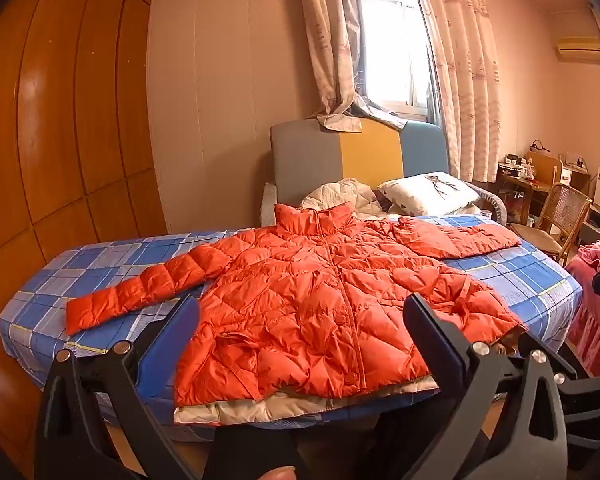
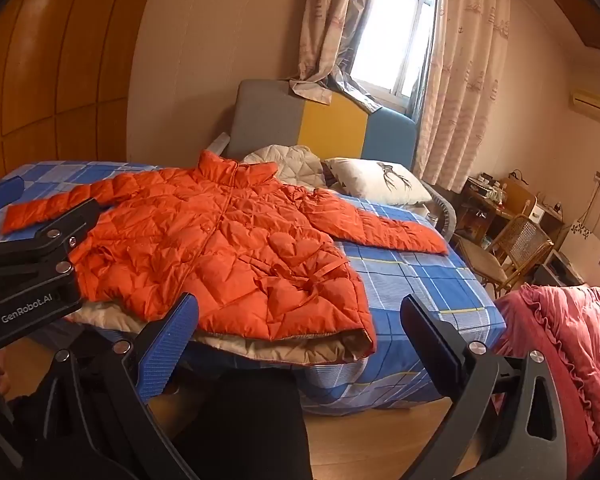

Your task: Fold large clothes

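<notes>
Both grippers [image 1: 300, 320] [image 2: 298, 320] tilt down, jaws wide, short of the orange jacket [image 1: 320, 304].

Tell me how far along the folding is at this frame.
Done: the orange jacket lies face up and buttoned on the plaid bed, both sleeves spread out, beige lining showing at the hem. In hand: nothing; the left gripper and right gripper are both open, short of the fabric. Left: every fold, sleeves and body.
</notes>
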`<state>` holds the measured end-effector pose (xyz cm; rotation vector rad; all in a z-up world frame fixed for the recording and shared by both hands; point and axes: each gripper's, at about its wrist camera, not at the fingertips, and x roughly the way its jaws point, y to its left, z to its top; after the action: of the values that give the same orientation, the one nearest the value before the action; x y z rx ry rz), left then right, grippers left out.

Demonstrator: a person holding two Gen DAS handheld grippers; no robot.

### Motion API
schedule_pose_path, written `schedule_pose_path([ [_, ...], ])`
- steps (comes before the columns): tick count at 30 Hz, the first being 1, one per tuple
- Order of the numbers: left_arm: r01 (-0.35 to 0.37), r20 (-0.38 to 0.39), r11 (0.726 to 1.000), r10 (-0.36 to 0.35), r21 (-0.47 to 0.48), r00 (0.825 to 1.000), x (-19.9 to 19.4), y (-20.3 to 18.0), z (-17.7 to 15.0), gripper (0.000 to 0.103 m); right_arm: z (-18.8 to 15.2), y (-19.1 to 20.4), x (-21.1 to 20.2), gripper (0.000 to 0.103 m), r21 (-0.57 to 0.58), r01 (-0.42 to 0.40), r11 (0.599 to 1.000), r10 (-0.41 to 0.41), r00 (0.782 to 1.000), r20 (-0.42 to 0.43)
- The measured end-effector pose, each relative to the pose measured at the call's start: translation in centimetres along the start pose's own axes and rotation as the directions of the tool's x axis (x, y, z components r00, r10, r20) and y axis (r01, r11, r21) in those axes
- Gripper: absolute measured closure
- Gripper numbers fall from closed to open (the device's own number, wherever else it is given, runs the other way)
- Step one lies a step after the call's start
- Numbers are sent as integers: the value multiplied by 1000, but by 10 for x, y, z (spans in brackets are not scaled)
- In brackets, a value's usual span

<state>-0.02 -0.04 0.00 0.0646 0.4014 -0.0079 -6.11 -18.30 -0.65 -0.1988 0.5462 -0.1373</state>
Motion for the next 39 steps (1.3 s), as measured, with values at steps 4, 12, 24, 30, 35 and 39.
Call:
schedule_pose_path([
  [4,-2,0,1000,2,1,1000,0,0,0,2,2,0,1,3,2,-14,1000,14,1000,-10],
  [12,-3,-22,1000,2,-24,1000,2,7,0,2,-6,1,1,3,10,-11,1000,12,1000,-20],
  [24,-14,-38,1000,13,-14,999,11,8,0,2,-5,-2,15,3,12,-20,1000,20,998,-63],
  [30,-17,-49,1000,16,-24,999,15,11,-2,2,-7,-5,18,3,32,-18,999,20,998,-67],
  [35,-18,-55,999,16,-30,998,18,12,-4,2,-9,-9,20,3,49,-22,999,26,997,-71],
  [39,-17,-57,999,15,-32,998,20,12,-5,2,-8,-10,20,3,50,-23,999,26,997,-71],
])
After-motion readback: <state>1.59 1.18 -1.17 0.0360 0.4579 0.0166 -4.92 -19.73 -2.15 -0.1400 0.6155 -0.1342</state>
